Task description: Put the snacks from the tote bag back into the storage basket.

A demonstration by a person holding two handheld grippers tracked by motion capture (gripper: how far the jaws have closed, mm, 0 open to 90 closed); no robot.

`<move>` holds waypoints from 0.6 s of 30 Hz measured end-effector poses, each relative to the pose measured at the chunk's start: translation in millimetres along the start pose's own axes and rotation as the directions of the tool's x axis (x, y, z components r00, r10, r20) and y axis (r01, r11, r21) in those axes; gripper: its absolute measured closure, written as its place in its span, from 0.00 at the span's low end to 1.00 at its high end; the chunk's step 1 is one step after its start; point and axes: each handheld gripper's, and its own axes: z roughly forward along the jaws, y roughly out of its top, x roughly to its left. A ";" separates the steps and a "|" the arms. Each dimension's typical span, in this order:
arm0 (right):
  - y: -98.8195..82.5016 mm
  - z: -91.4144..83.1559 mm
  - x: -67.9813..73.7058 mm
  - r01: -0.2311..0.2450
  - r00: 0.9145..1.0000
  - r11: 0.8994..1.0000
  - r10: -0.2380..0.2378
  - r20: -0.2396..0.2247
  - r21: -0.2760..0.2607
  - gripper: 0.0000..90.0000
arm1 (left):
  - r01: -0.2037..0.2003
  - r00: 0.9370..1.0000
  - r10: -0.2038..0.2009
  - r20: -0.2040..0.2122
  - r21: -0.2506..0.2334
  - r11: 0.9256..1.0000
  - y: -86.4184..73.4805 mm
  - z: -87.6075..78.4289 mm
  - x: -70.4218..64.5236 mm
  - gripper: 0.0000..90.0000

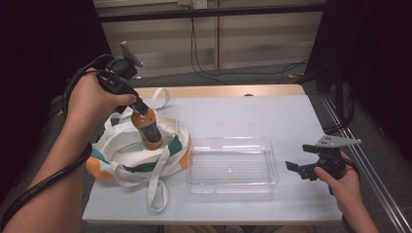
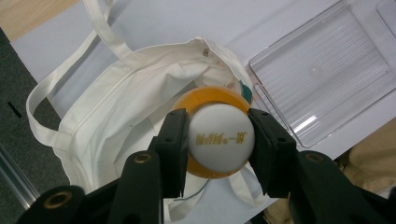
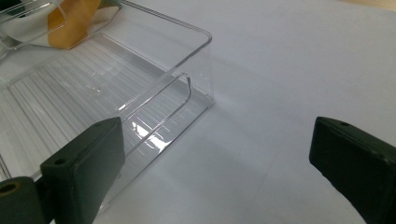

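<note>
Bottle (image 1: 147, 128) hangs directly below left gripper (image 1: 139, 106), cap (image 2: 219, 136) pinched between both jaws, pads pressing on opp. sides of the white cap. Long axis near vertical, slightly tilted, base leaning toward the tray side. Lower part of bottle sits within the open mouth of the tote bag (image 1: 121, 155); judged partway out, not yet clear of the fabric rim.

Clear tray (image 1: 232, 164) lies to the right of left gripper, just beside the bag and well below bottle level. Looks the likely set-down spot: move needed would be up to clear the bag, then across to the right, then down. Left hand far nearer the bottle; it holds it.

Right gripper (image 1: 300, 170) rests low near the tray's far-right end, jaws spread, nothing between them. In the right gripper view the tray corner (image 3: 196, 60) sits ahead-left of its jaws, apart from them.

Risk: bag strap (image 1: 156, 187) or rim could snag the bottle base on exit.

Surface: pale table (image 1: 252, 116), flat, wood edge at far side. Room: dark curtains both sides, cables on floor behind.
</note>
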 end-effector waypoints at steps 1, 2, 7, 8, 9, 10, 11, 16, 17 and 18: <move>0.1 0.1 0.1 -0.001 1.000 1.000 0.001 -0.001 -0.001 0.03 | 0.001 1.000 -0.001 0.001 -0.003 1.000 0.9 -2.1 -0.3 0.66; 0.1 0.1 0.1 0.000 1.000 1.000 0.000 0.000 0.000 0.03 | 0.001 1.000 -0.001 0.001 -0.003 1.000 0.9 -2.1 -0.3 0.66; 0.0 0.8 0.4 -0.001 1.000 1.000 0.001 -0.002 0.005 0.03 | 0.006 1.000 -0.006 0.006 -0.018 1.000 3.3 -7.8 -1.1 0.66; 0.2 0.9 0.4 0.001 1.000 1.000 -0.001 -0.001 0.005 0.03 | 0.000 1.000 0.000 0.010 -0.019 1.000 4.2 -9.4 -1.8 0.66; 0.2 0.9 0.5 0.000 1.000 1.000 0.000 -0.002 0.004 0.03 | -0.002 1.000 0.002 0.010 -0.014 1.000 4.8 -10.7 -2.3 0.66; 0.3 0.9 0.6 0.000 1.000 1.000 0.000 -0.002 0.003 0.03 | 0.002 1.000 -0.002 0.006 -0.027 1.000 5.0 -11.1 -3.2 0.66; 0.3 0.9 0.8 0.000 1.000 1.000 0.000 -0.003 0.003 0.03 | -0.012 1.000 0.012 0.013 -0.015 1.000 6.5 -13.2 -3.5 0.66; 0.3 0.9 1.3 0.005 1.000 1.000 -0.005 -0.007 0.008 0.03 | -0.020 1.000 0.020 0.011 -0.015 1.000 10.4 -17.7 -7.7 0.66; 0.3 0.9 1.3 0.004 1.000 1.000 -0.003 -0.007 0.007 0.03 | -0.023 1.000 0.023 0.010 -0.013 1.000 11.4 -18.6 -8.4 0.66; 0.3 0.9 1.2 0.004 1.000 1.000 -0.004 -0.006 0.007 0.03 | -0.023 1.000 0.023 0.010 -0.013 1.000 11.4 -18.6 -8.4 0.66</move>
